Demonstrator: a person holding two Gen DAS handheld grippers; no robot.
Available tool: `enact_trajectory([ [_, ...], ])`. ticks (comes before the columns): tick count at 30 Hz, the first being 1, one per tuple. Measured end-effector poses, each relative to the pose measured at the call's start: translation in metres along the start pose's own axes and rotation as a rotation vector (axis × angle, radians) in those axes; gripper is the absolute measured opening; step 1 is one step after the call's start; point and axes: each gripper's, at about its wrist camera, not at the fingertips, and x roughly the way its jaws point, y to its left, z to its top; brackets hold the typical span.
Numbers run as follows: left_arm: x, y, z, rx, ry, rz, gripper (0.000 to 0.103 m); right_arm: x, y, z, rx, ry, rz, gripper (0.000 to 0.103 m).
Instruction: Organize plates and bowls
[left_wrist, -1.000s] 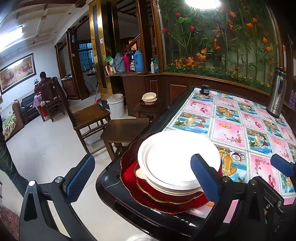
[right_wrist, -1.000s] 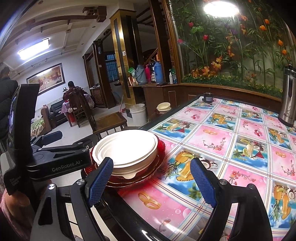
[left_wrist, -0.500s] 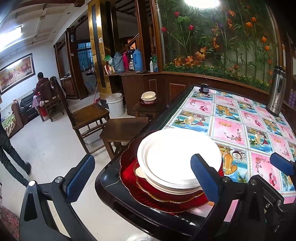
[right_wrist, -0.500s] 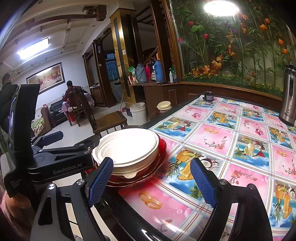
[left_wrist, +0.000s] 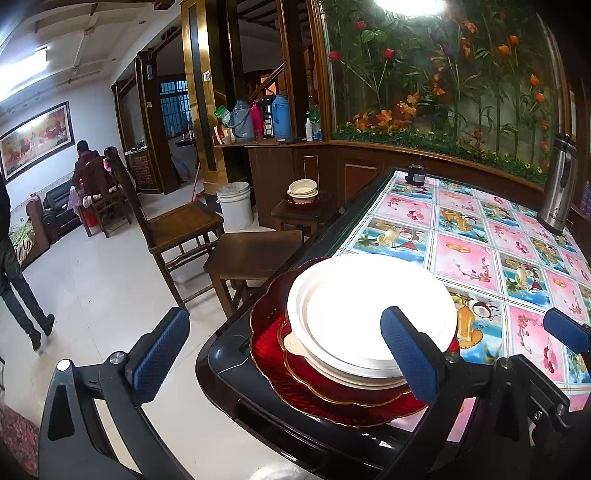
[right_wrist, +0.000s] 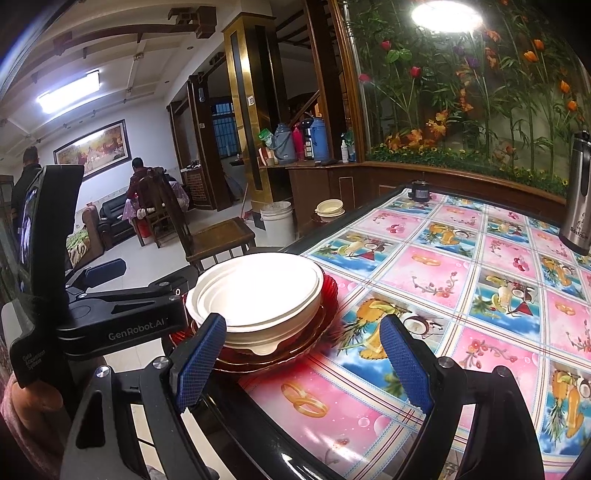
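White bowls (left_wrist: 373, 314) are sitting stacked on red plates (left_wrist: 295, 384) at the table (right_wrist: 443, 280) corner. Left gripper (left_wrist: 284, 354) and right gripper (right_wrist: 303, 362) are hovering, jaws released; bowl count unclear from glare.

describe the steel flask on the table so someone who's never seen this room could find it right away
Start at the long table with the pink and blue fruit-patterned cloth. Follow it to the far right edge, below the flower wall. The steel flask stands upright there, tall, silver with black trim; the only other thing back there is a small dark jar.
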Motion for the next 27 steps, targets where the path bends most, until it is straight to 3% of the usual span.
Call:
enact_trajectory([
  [27,0.009,0.005,-0.004,0.005,0.021,0.02,0.103,0.011,-0.001,-0.003,0.006,0.013,0.006,0.087],
])
